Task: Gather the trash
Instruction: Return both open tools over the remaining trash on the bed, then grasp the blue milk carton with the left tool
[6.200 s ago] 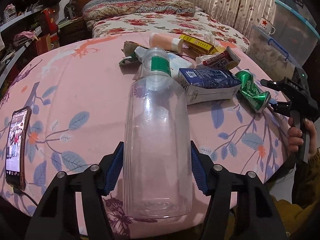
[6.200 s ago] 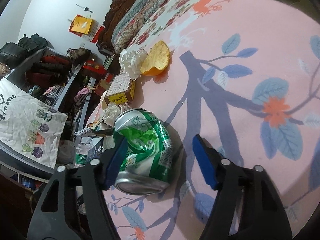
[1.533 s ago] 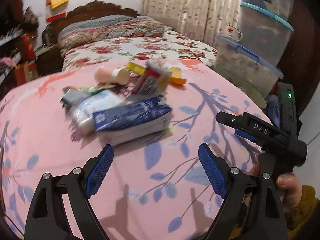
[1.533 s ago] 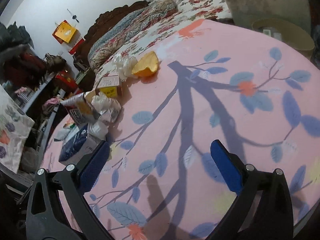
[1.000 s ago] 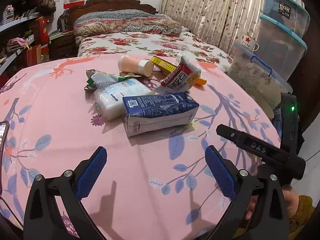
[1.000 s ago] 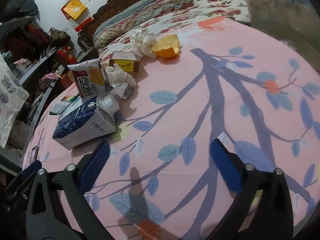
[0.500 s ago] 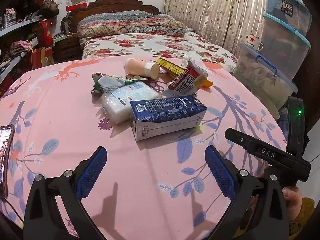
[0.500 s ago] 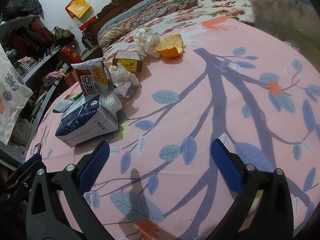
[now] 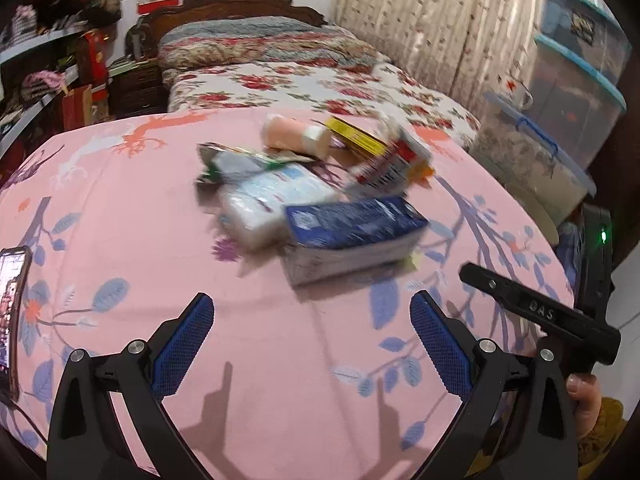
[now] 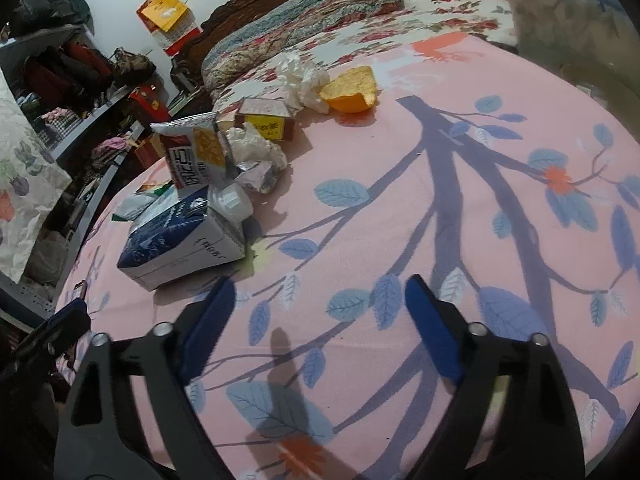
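A pile of trash lies on the pink flowered table (image 9: pixel 120 216). A blue and white carton (image 9: pixel 352 236) lies nearest, also in the right wrist view (image 10: pixel 180 240). Behind it are a white tissue pack (image 9: pixel 268 200), a red snack bag (image 10: pixel 196 156), a yellow box (image 10: pixel 266 120), a pink tube (image 9: pixel 296 136), crumpled tissue (image 10: pixel 300 76) and an orange peel (image 10: pixel 354 90). My left gripper (image 9: pixel 310 328) is open and empty, short of the carton. My right gripper (image 10: pixel 320 308) is open and empty, right of the carton; its body shows in the left wrist view (image 9: pixel 540 316).
A phone (image 9: pixel 12 308) lies at the table's left edge. A bed (image 9: pixel 304 76) stands behind the table. Stacked plastic storage bins (image 9: pixel 560 120) stand at the right. Cluttered shelves (image 10: pixel 60 92) are at the left.
Both grippers let go of the bottle and the green can earlier and came back empty. In the last half second the left gripper has moved a little closer to the pile; its view is blurred.
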`<state>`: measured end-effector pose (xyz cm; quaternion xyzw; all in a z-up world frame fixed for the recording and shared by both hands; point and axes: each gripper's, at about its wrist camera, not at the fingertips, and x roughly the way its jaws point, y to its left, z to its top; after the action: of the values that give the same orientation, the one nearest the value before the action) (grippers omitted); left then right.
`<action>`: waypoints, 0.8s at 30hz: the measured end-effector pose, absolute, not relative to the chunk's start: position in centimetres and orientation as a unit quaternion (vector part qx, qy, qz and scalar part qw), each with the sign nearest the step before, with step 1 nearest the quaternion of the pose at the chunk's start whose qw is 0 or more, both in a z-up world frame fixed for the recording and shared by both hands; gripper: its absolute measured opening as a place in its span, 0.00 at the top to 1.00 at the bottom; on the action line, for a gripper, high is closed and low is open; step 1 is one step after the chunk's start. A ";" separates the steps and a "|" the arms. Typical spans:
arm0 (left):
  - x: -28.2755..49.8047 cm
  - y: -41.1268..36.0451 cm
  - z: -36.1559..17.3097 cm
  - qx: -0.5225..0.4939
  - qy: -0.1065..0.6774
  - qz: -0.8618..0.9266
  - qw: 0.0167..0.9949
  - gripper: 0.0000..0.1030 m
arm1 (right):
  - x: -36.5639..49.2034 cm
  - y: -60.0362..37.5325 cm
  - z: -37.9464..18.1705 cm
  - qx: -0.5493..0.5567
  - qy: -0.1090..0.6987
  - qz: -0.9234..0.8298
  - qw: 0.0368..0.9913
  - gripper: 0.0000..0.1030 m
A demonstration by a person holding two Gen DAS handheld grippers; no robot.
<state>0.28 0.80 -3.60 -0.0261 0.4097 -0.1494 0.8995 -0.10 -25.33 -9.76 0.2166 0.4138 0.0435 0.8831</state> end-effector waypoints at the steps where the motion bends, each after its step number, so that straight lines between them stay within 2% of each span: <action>1: 0.5 1.5 -3.5 -0.032 0.409 -0.146 0.900 0.08 | 0.0 -25.4 -9.7 0.217 0.413 0.047 0.883 0.25; 5: 1.6 4.0 -3.1 -0.056 0.410 -0.132 0.901 0.09 | 0.4 -25.4 -9.3 0.223 0.408 0.067 0.883 0.38; 7: 2.1 4.9 -2.9 -0.076 0.411 -0.134 0.899 0.09 | 0.7 -25.4 -8.9 0.225 0.403 0.080 0.883 0.39; 10: 2.9 5.0 -2.8 -0.089 0.411 -0.153 0.894 0.10 | 1.7 -25.1 -8.1 0.229 0.396 0.107 0.883 0.40; 14: 4.5 4.0 -4.1 -0.102 0.445 -0.174 0.872 0.21 | 4.2 -24.7 -7.6 0.248 0.395 0.146 0.873 0.41; 24: 5.0 4.5 -4.9 -0.126 0.462 -0.180 0.859 0.23 | 7.7 -21.5 -9.1 0.284 0.419 0.305 0.807 0.40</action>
<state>4.99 4.49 -4.89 -0.1263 0.4619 -0.1804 0.8592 7.67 -21.48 -9.08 0.2840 0.4188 0.3049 0.8068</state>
